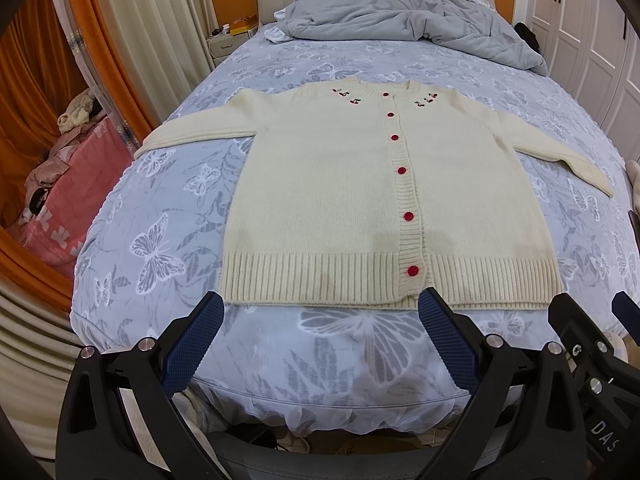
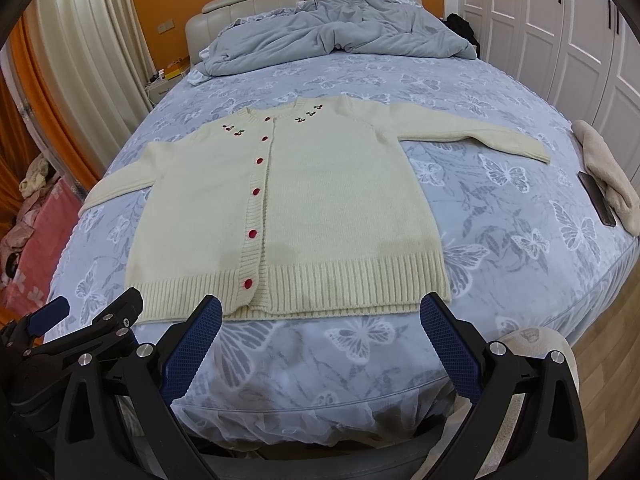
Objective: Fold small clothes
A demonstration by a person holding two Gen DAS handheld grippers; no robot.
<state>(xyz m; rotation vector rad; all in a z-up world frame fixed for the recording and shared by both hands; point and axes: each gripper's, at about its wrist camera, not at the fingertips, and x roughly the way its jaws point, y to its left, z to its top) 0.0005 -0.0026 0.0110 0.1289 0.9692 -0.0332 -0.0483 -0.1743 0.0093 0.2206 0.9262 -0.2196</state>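
Bed (image 2: 500, 92); cardigan (image 2: 304, 200) (phone (image 2: 596, 198) right-view only)

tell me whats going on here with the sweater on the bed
A person holding a two-finger gripper in each hand is about to fold a cream knitted cardigan with red buttons. It lies flat and buttoned, sleeves spread out, on a bed with a blue butterfly-print cover. The left gripper and right gripper are both open, empty, and hover by the ribbed hem; nothing is folded yet. A crumpled grey duvet sits at the headboard end.

Rumpled duvet (image 2: 332, 28), phone (image 2: 597, 199), towel (image 2: 608, 176)
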